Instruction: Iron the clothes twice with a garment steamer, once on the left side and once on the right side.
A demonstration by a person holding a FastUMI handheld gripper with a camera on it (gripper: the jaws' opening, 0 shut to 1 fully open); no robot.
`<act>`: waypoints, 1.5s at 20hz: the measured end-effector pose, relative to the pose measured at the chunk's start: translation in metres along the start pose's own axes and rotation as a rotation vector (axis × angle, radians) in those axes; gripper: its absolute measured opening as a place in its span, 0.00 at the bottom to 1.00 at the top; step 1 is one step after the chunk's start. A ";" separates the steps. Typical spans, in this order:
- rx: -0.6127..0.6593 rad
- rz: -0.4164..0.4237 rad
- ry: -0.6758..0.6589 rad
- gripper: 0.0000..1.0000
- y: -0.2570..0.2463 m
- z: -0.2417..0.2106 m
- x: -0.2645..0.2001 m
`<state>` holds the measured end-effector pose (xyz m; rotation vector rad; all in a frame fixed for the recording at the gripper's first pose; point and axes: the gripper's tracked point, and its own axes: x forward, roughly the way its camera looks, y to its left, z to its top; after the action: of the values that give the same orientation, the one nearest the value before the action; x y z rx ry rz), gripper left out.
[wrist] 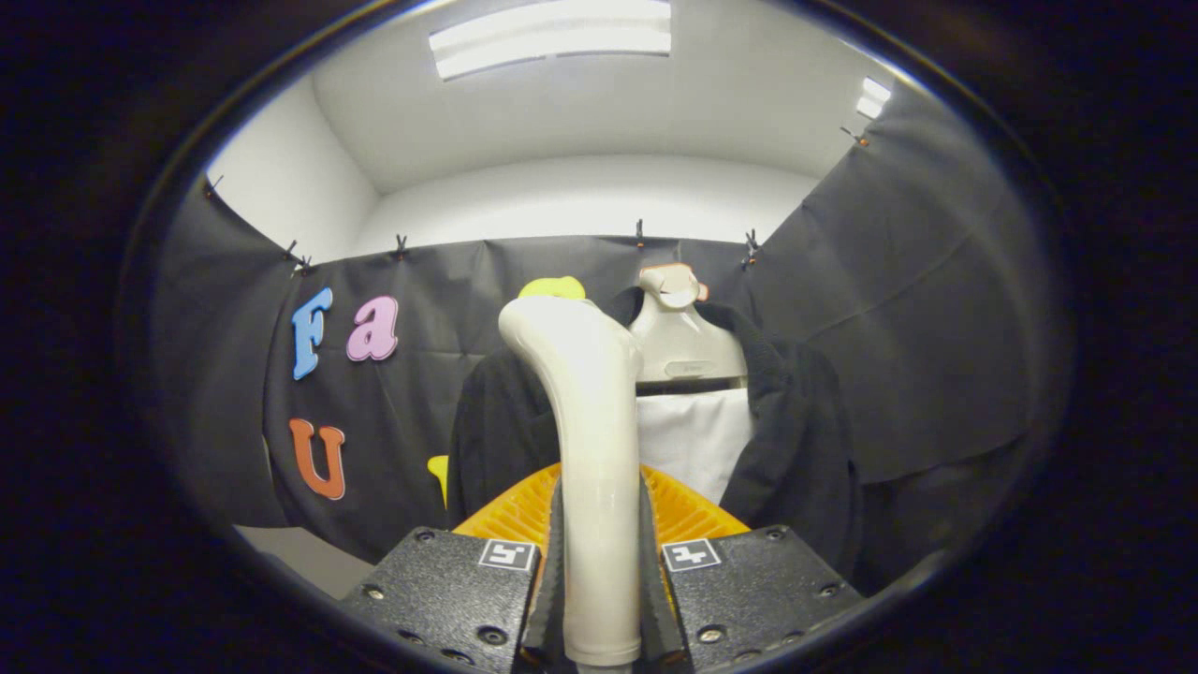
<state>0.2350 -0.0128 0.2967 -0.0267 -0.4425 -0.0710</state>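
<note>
My tool (pixel 599 571) is clamped on the garment steamer (pixel 590 449), both fingers (pixel 449 590) pressing the cream handle from either side, so the handle stands upright between them and bends off toward 11 o'clock at its top. The steamer's head faces away from me, toward the clothes (pixel 796 440), which hang beyond the fingers at about 1 o'clock: a black jacket, open at the front, over a white inner panel (pixel 697 440), draped on a pale mannequin-style hanger (pixel 679 342) against the booth's black cloth wall (pixel 936 309). An orange ribbed piece (pixel 688 510) sits just ahead of the fingers, behind the handle; I cannot tell what it belongs to. I judge the step in hand to be bringing the steamer up to the jacket for a pass, and I cannot say from here which side has been done. To do it well I would keep the grip firm so the handle does not twist, hold the head square to the fabric, start high near one shoulder and draw straight down that front panel in one slow stroke, staying off the white middle and clear of the hanger's neck. The jacket looks soft and loose, likely to swing if pushed hard, so light contact suits it.
</note>
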 end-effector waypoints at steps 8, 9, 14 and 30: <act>-0.078 -0.083 0.074 0.36 -0.008 -0.041 0.012; -0.083 -0.094 0.087 0.36 -0.011 -0.049 0.006; -0.110 -0.111 0.163 0.36 -0.014 -0.086 -0.026; -0.167 -0.164 0.328 0.36 -0.025 -0.172 -0.075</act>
<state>0.2388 -0.0397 0.1090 -0.1412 -0.1090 -0.2692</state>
